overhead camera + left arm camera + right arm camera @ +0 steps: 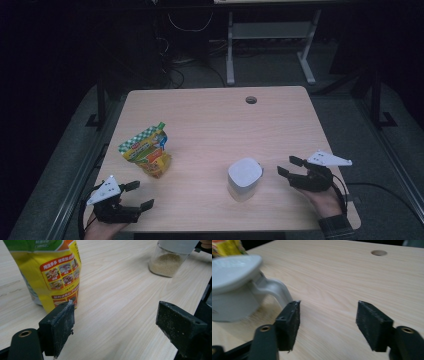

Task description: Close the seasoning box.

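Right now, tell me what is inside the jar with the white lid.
The jar holds pale, fine grains that fill its lower part, seen through the clear glass in the left gripper view. Its white lid covers the upper part, so how high it is filled stays hidden.

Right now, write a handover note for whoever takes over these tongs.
Left tongs: open, empty, near the table's front left corner, apart from the yellow-and-green printed pouch standing just beyond them.
Right tongs: open, empty, beside the clear glass jar with a white lid, not touching it.
The jar stands upright, lid closed, pale grains at the bottom.
Done: nothing visibly poured or opened; pouch top looks shut.
Left: probably grip the jar and pouch; neither is held.
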Demonstrator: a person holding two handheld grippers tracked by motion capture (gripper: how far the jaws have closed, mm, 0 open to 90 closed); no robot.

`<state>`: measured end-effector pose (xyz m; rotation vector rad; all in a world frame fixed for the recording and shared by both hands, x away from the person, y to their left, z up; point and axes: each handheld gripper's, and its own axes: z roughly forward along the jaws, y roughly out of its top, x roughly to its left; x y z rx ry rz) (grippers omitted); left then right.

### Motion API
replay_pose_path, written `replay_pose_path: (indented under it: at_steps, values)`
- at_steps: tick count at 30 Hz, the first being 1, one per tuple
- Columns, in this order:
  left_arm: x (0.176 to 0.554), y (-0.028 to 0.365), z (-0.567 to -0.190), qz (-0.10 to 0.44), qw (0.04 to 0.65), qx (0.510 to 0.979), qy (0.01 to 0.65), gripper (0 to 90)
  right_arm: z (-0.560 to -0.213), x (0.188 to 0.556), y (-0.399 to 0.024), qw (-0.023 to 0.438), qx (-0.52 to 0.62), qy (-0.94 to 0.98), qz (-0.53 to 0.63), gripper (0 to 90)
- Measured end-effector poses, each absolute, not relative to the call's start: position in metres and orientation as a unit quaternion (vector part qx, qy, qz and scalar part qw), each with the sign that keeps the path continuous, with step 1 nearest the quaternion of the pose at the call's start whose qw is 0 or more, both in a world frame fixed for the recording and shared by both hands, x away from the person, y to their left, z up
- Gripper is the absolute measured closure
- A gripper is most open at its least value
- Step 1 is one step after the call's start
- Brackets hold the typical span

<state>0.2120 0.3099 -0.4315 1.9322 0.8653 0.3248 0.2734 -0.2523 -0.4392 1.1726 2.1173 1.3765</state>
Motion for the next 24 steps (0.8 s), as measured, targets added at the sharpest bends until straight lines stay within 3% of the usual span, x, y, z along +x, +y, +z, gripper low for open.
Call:
replay_pose_path:
  at_steps: [9,24]
  values:
    - [0.216,0.309,-0.435,0.130,0.466,0.798,0.360,14.8,-0.460,0.268,-0.256,0.208,0.436,0.746,0.458,19.6]
    - [0.222,0.310,-0.435,0.129,0.456,0.802,0.362,14.8,-0.469,0.266,-0.254,0.216,0.436,0.756,0.438,15.6]
